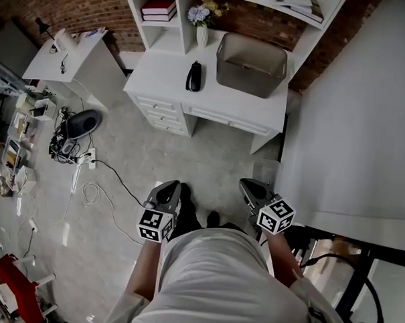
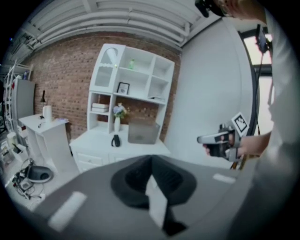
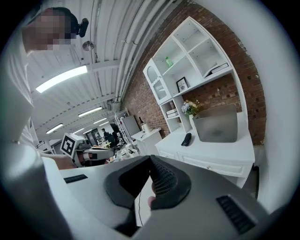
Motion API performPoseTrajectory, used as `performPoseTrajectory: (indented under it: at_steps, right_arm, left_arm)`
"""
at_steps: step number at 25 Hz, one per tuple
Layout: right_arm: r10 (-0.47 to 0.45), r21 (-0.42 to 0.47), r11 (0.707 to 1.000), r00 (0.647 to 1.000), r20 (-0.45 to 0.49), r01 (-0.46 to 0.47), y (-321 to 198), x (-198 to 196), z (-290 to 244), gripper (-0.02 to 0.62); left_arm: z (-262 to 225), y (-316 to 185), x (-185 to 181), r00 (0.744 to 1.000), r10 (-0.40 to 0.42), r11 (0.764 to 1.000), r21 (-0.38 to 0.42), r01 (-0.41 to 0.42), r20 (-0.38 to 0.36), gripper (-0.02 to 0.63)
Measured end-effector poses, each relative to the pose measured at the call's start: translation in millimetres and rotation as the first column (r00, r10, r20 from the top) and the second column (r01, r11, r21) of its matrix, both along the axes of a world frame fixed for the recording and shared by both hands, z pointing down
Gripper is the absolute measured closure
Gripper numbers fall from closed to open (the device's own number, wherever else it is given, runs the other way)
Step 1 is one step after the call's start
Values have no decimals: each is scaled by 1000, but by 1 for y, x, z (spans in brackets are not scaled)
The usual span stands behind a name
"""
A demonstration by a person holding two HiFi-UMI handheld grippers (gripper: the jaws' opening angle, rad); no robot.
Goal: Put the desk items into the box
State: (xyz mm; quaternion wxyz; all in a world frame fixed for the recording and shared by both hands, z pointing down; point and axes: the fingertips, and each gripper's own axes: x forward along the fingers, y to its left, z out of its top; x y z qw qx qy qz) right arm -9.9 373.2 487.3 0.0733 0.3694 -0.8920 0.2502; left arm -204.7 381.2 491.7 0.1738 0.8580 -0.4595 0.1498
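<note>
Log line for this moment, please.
left hand-held gripper: shut, empty | right hand-held gripper: shut, empty | black desk item: on desk, outside box | stage: not yet at desk

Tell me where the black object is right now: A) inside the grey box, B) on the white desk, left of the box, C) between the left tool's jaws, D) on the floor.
B: the black object lies on the white desk beside the grey box, outside it.

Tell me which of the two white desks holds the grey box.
The drawered desk under the shelf unit: the grey box stands at its right end. The smaller desk at left has none.
</note>
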Motion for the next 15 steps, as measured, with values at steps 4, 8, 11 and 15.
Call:
performPoseTrajectory:
  at_steps: [4, 8, 11, 15]
  right_arm:
    - [31, 7, 1000, 1000, 0, -31, -26, -13, -4, 594]
    - [46, 19, 999, 999, -8, -46, -54, -31, -8, 594]
    - [56, 24, 998, 998, -19, -56, -74, -44, -10, 594]
    - [81, 25, 996, 996, -30, -80, -95, -60, -10, 595]
  left_arm:
    - [-5, -28, -13, 1000, 27, 1000, 9, -27, -14, 603]
    - [-10, -61, -28, 998, 49, 999, 16, -48, -26, 603]
    - [-14, -85, -38, 997, 73, 997, 23, -73, -31, 603]
    - [-13, -112, -52, 993, 109, 994, 26, -108, -36, 603]
